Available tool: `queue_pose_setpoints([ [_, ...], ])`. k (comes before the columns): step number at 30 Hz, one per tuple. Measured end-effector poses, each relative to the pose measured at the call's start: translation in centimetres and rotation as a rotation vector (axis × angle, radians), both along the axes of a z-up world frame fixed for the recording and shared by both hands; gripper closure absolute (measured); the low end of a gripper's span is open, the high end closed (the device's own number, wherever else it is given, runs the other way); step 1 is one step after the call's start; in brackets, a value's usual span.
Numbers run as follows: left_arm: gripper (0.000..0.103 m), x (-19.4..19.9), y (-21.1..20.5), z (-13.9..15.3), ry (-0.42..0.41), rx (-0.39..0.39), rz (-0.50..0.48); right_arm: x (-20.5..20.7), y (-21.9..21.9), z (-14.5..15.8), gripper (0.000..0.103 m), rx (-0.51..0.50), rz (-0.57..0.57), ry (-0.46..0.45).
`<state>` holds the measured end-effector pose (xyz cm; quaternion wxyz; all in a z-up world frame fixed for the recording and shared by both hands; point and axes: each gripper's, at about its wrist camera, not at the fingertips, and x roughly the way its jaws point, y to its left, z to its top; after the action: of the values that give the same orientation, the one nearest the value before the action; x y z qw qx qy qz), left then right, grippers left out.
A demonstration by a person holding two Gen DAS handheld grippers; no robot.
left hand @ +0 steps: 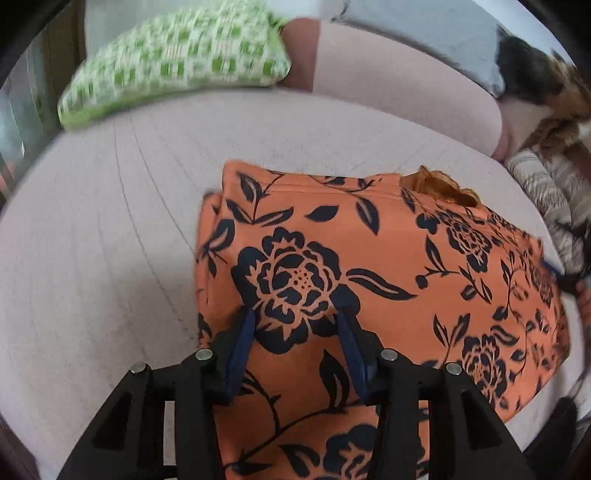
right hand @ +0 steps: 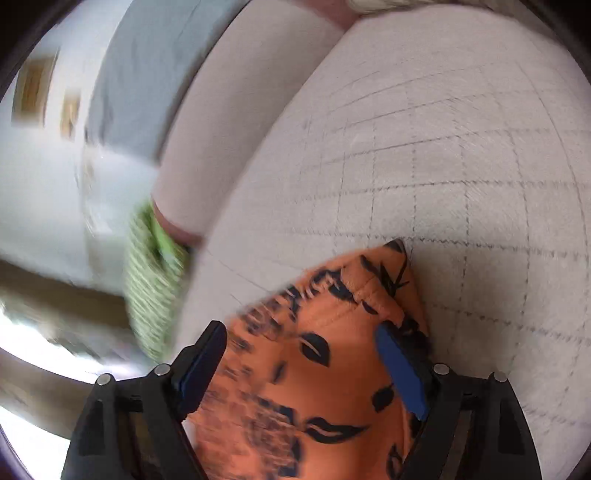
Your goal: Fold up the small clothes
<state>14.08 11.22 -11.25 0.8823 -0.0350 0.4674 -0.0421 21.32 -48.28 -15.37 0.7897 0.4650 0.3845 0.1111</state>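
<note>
An orange garment with a dark blue flower print [left hand: 369, 266] lies folded into a rough rectangle on the pale pink sofa seat [left hand: 110, 221]. My left gripper [left hand: 297, 319] points down over the garment's near left part. Its blue-padded fingers [left hand: 243, 339] stand apart, with flat cloth showing in the gap. In the right wrist view the same garment [right hand: 314, 369] fills the space under my right gripper [right hand: 299, 332]. That gripper's jaws stand wide, one finger beside the cloth's left edge and the other finger [right hand: 400, 369] over its right edge near a corner [right hand: 395, 251]. Neither gripper pinches the cloth.
A green-and-white checked cushion [left hand: 173, 62] leans at the sofa's back left, also seen blurred as a green cushion [right hand: 155, 280]. A grey cloth [left hand: 424, 33] hangs over the backrest. A striped and furry bundle [left hand: 546, 177] sits at the right end of the seat.
</note>
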Motion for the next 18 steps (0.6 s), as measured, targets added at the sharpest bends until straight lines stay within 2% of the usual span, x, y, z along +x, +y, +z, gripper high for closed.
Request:
queue_pose_setpoints([
  [2, 0.055, -0.5, -0.2, 0.7, -0.004, -0.008, 0.002, -0.2, 1.2, 1.9, 0.017, -0.024, 0.066, -0.08],
  [3, 0.05, -0.5, -0.2, 0.8, -0.009, -0.02, 0.001, 0.1, 1.9, 2.3, 0.016, -0.034, 0.105, -0.106],
  [4, 0.047, -0.6, -0.1, 0.6, -0.008, -0.037, 0.003, 0.8, 2.1, 2.1, 0.016, -0.082, 0.116, -0.098],
  [5, 0.047, -0.7, 0.0, 0.0, 0.002, -0.038, 0.005, 1.8, 1.8, 1.0, 0.016, -0.149, 0.095, -0.037],
  [6, 0.047, -0.9, 0.1, -0.4, 0.012, -0.024, 0.007, 2.7, 1.1, -0.6, 0.016, -0.17, 0.075, 0.036],
  [7, 0.047, -1.1, -0.1, -0.4, -0.001, -0.001, -0.004, 2.7, 0.1, -1.6, 0.017, -0.097, 0.029, 0.044],
  [8, 0.047, -0.8, -0.8, -0.3, -0.003, 0.018, -0.012, 2.1, -0.3, -1.2, 0.017, -0.053, -0.007, 0.03],
  [11, 0.047, -1.5, -0.9, 0.5, -0.022, 0.011, 0.0, -1.1, 0.7, 3.0, 0.017, -0.111, 0.006, -0.076],
  [14, 0.047, -2.5, -0.9, 1.5, -0.041, -0.021, 0.017, -6.9, 2.3, 5.7, 0.017, -0.161, 0.044, -0.117],
  [16, 0.047, -3.4, -1.2, 1.9, -0.058, -0.02, 0.01, -10.5, 2.3, 5.6, 0.017, -0.195, 0.034, -0.069],
  [18, 0.046, -4.1, -1.9, 2.3, -0.075, -0.02, -0.002, -14.5, 2.1, 3.9, 0.017, -0.16, -0.008, 0.001],
])
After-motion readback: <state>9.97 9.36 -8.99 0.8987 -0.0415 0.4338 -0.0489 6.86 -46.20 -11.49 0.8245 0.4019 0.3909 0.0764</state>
